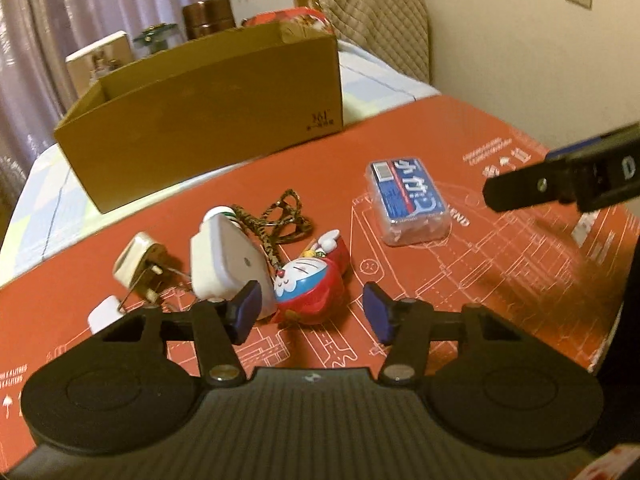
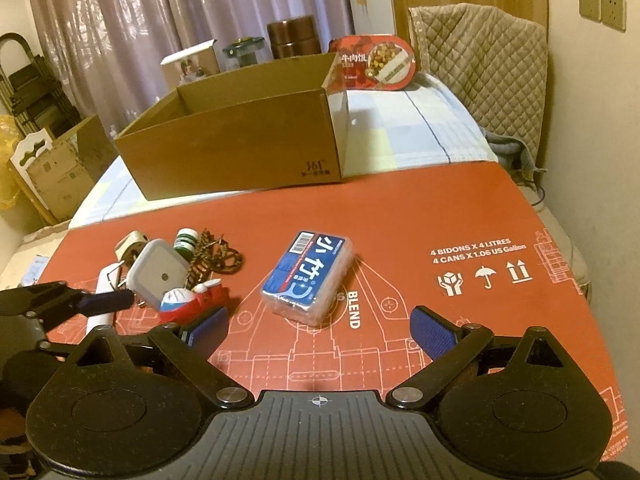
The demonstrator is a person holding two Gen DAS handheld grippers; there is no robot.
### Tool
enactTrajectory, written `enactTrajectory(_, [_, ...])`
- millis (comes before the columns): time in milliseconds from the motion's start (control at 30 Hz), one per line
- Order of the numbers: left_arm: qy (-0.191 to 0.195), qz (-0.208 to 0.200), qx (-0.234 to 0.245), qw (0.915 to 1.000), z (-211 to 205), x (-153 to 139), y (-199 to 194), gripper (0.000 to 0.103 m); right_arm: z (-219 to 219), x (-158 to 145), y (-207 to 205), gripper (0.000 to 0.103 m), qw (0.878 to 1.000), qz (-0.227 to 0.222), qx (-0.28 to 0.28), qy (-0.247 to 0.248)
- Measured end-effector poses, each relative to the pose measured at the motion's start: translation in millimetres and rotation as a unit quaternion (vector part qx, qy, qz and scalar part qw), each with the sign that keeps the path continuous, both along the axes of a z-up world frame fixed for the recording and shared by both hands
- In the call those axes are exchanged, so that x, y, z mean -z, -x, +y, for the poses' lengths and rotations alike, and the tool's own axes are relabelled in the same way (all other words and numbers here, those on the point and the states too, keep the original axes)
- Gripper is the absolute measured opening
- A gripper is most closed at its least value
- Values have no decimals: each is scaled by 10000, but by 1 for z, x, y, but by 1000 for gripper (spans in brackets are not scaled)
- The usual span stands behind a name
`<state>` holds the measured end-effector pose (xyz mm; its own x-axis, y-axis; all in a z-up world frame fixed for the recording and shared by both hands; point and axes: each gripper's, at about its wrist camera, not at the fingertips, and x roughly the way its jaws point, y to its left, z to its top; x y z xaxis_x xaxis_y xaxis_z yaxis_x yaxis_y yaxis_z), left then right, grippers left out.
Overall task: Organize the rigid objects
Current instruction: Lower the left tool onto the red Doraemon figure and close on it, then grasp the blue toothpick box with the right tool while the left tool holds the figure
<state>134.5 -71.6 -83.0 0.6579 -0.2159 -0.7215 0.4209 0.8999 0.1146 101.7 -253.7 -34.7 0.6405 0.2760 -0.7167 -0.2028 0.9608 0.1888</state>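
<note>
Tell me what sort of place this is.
Most likely a room in a home, maybe a bedroom: long curtains across the back, a quilted padded cover against the wall, wall sockets, and household clutter around a cardboard box.

Dim, warm indoor light with a yellow-orange cast. Soft daylight glowing through the curtains (image 2: 224, 12). Faint shadows under things on the red sheet (image 2: 460, 216). Strong fisheye bending and dark corners. Motion blur at the left view's right edge.
</note>
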Motion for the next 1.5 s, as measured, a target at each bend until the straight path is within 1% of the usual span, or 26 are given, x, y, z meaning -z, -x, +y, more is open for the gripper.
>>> enactTrajectory(167, [-289, 24, 111, 9995, -8, 15, -11, 41, 0, 9, -9, 95, 10000, 92, 29, 14])
enactTrajectory(300, [-255, 64, -41, 9996, -11, 18, -14, 39, 1, 16, -14, 95, 9999, 162, 38, 32])
enactTrajectory(433, [55, 180, -337, 9993, -12, 15, -10, 39, 0, 21, -21, 95, 9998, 195, 66, 40])
enactTrajectory(533, [324, 207, -403, 9985, -12, 14, -8, 39, 1, 23, -28, 95, 9998, 198, 63, 24])
enactTrajectory(633, [283, 163, -355, 9988, -14, 18, -10, 39, 6, 27, -36, 95, 9998, 192, -2, 48])
enactTrajectory(733, [405, 204, -380, 9982, -12, 21, -14, 40, 10, 30, -45, 95, 9997, 223, -28, 56])
enactTrajectory(833, [444, 219, -404, 9980, -12, 23, -18, 40, 15, 34, -54, 95, 9996, 267, -53, 53])
enactTrajectory(967, [683, 346, -581, 9954, -7, 23, -22, 40, 21, 41, -66, 95, 9994, 332, -85, 42])
enactTrajectory(1100, [714, 301, -585, 9953, -8, 24, -22, 40, 24, 50, -80, 95, 9989, 459, -35, -3])
enactTrajectory(1167, [729, 293, -590, 9952, -7, 24, -22, 40, 27, 54, -86, 92, 9987, 514, -36, 14])
enactTrajectory(1233, [766, 315, -610, 9947, -6, 24, -22, 40, 28, 58, -91, 81, 9982, 593, -43, 33])
enactTrajectory(1300, [779, 335, -624, 9944, -5, 24, -22, 40, 30, 61, -95, 75, 9979, 646, -82, 1])
enactTrajectory(1433, [760, 340, -606, 9947, -7, 24, -19, 40, 34, 60, -92, 62, 9974, 635, -297, 141])
enactTrajectory(1500, [782, 357, -582, 9946, -7, 24, -18, 40, 36, 57, -87, 58, 9964, 622, -475, 335])
